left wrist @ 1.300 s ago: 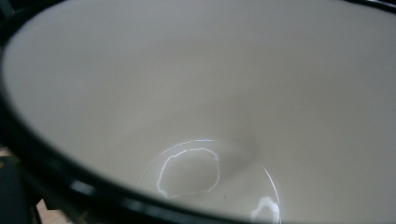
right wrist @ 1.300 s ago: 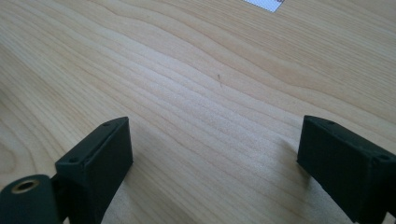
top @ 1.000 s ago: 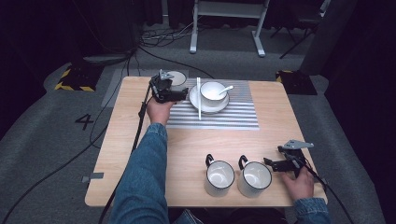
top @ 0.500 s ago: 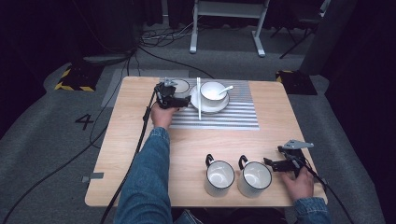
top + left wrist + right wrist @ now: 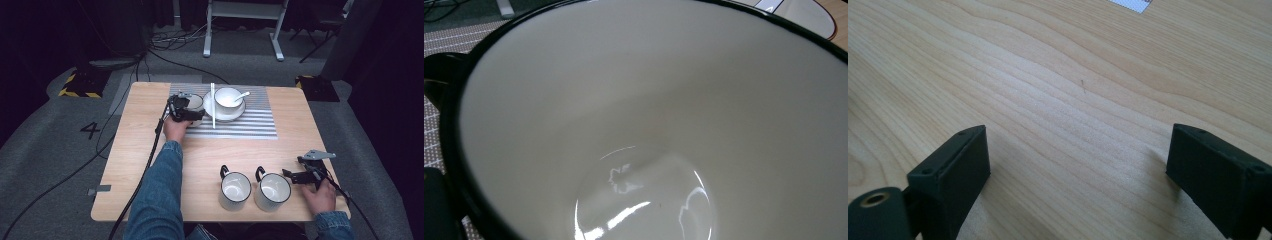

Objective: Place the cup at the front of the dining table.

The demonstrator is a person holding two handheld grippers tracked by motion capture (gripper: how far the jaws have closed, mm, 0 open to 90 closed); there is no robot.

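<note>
Floor number "4" [image 5: 90, 130] at mid-left; left gripper [image 5: 181, 108] upper centre against a cup [image 5: 195, 102], grip unclear; right gripper [image 5: 300, 176] lower right, jaws wide, beside two mugs [image 5: 255, 189].

three mugs [image 5: 235, 190], one bowl [image 5: 228, 97]

A light wooden table [image 5: 150, 165] stood on grey carpet [image 5: 60, 165] in a dim room with dark surroundings. Beyond the table's far edge stood a white metal frame [image 5: 242, 20], with black cables [image 5: 165, 42] lying on the floor beside it. Left of the table, a number 4 [image 5: 90, 130] was marked on the carpet, near a yellow-and-black striped block [image 5: 80, 82].
</note>
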